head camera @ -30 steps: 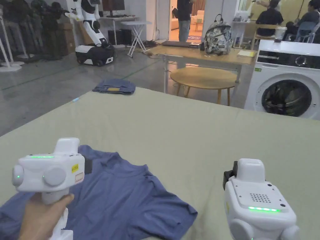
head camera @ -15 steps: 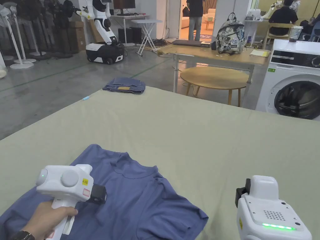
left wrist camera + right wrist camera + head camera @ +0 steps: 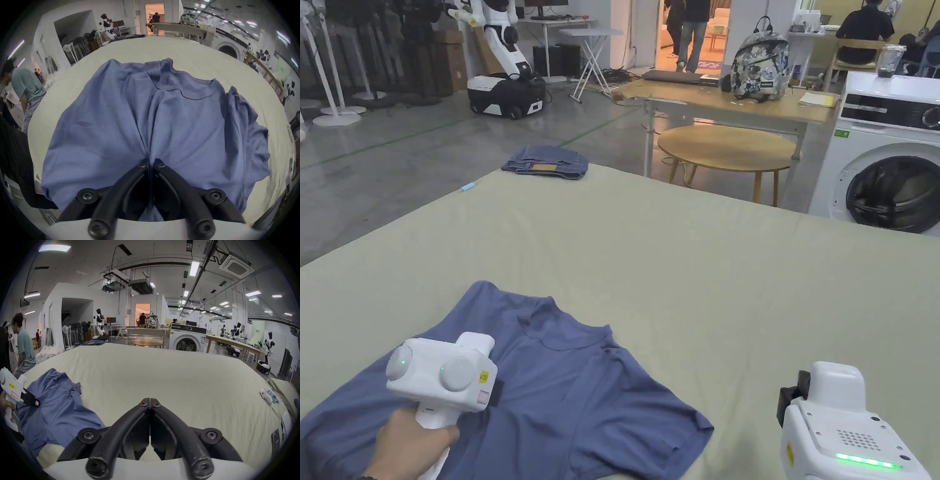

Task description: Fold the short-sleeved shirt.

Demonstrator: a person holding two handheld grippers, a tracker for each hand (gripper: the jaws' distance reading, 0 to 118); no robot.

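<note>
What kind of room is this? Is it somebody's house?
Probably not a house. It looks like a robot lab or workshop: white robots stand on the bare concrete floor, a washer sits out in the open, and ducts hang from the ceiling.

My left claw, raised clear above the rumpled blue short-sleeved cotton shirt a second ago, has since dropped onto its cloth, jaws pinching a fold.
</note>
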